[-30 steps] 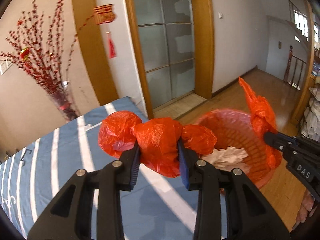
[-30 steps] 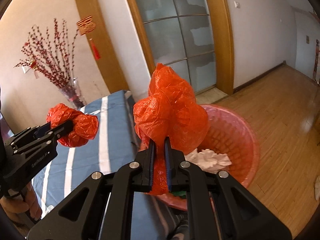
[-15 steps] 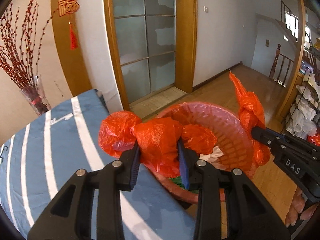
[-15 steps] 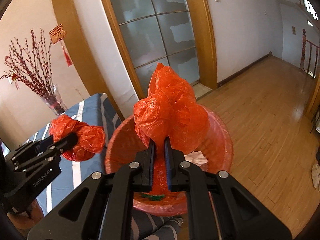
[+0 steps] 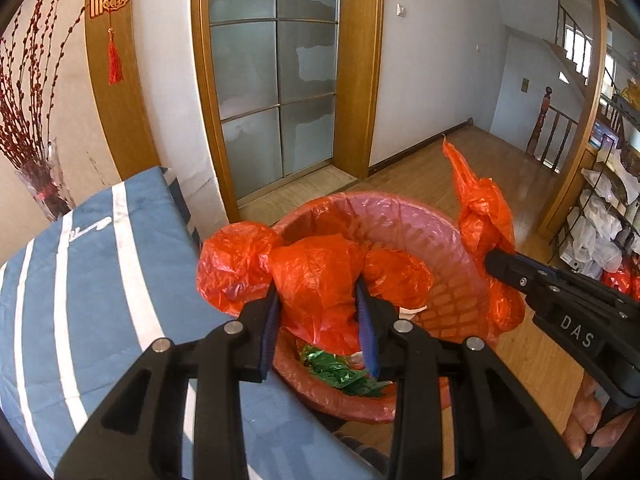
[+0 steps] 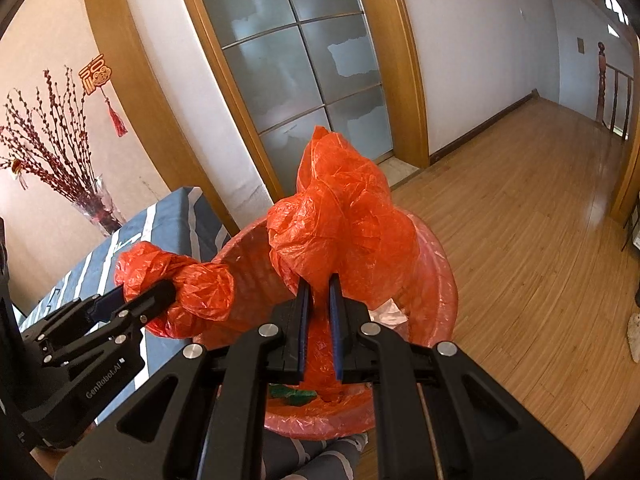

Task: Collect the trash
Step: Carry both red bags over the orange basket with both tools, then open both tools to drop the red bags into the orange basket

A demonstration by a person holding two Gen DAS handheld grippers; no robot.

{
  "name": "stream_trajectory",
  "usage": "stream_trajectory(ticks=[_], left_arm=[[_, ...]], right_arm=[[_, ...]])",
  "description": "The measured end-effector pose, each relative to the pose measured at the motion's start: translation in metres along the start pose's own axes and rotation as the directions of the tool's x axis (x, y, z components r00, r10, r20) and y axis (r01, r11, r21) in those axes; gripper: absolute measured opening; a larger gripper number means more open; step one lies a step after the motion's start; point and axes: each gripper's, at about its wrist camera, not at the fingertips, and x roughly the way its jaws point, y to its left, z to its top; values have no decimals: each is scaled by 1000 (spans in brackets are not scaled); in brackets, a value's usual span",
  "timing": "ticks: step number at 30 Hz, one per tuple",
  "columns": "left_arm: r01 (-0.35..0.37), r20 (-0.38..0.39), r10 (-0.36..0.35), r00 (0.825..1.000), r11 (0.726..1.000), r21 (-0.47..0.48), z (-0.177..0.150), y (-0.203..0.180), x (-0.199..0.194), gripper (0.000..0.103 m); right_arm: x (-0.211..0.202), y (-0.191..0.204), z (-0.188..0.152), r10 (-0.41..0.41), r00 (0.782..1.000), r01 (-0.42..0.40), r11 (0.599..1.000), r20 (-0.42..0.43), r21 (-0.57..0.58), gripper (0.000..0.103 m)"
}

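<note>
A pink trash basket (image 5: pixel 448 236) lined with an orange bag (image 5: pixel 320 276) hangs at the table's edge. My left gripper (image 5: pixel 320 312) is shut on a bunched handle of the bag. My right gripper (image 6: pixel 318 312) is shut on the other bunched handle (image 6: pixel 344 216); it shows at right in the left wrist view (image 5: pixel 492 258). The left gripper shows in the right wrist view (image 6: pixel 160 292). Inside the basket lie white paper (image 6: pixel 386 314) and a green wrapper (image 5: pixel 340 372).
A blue table cover with white stripes (image 5: pixel 80 280) lies at left. A vase of red branches (image 5: pixel 44 192) stands behind it. A glass door (image 5: pixel 276 72) is ahead. Wooden floor (image 6: pixel 520 240) spreads right. A rack of bags (image 5: pixel 604 216) stands far right.
Both grippers have carried the bag and basket to the right, off the table toward the floor side. The basket now fills more of both views. Both grips are unchanged.
</note>
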Motion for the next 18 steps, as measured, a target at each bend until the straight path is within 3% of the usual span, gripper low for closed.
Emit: stream_trajectory(ticks=[14, 18], left_arm=[[23, -27, -23, 999, 1000, -15, -2, -6, 20, 37], [28, -38, -29, 999, 999, -20, -3, -4, 26, 40]], right_arm=[[10, -9, 6, 36, 999, -36, 999, -9, 30, 13], [12, -10, 6, 41, 999, -40, 998, -10, 40, 33]])
